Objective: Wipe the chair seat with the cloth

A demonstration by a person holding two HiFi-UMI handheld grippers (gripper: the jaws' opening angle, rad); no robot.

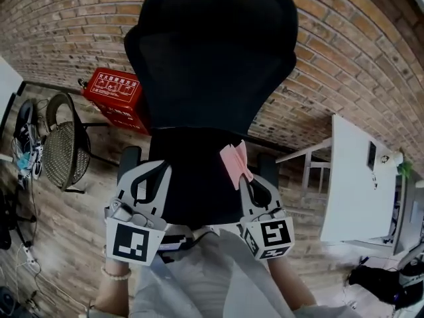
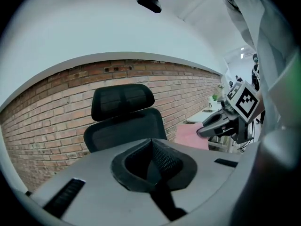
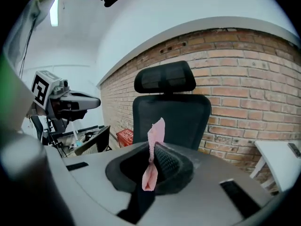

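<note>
A black office chair stands against the brick wall; in the head view its seat [image 1: 192, 177] lies below the tall mesh back [image 1: 212, 52]. My right gripper [image 1: 246, 181] is over the seat's right side, shut on a pink cloth [image 1: 234, 163]. In the right gripper view the cloth [image 3: 153, 159] sticks up from between the closed pads. Over the seat's left side, my left gripper [image 1: 154, 172] holds nothing; its pads [image 2: 162, 158] meet in its own view. The left gripper view also shows the chair back [image 2: 124, 131], the cloth [image 2: 190, 136] and the right gripper [image 2: 218, 125].
A red box [image 1: 112, 88] sits on the wooden floor by the wall, left of the chair. A second, mesh-backed chair [image 1: 63, 144] stands at far left. A white table [image 1: 361, 184] is at right. The chair's armrests [image 1: 129, 158] flank the seat.
</note>
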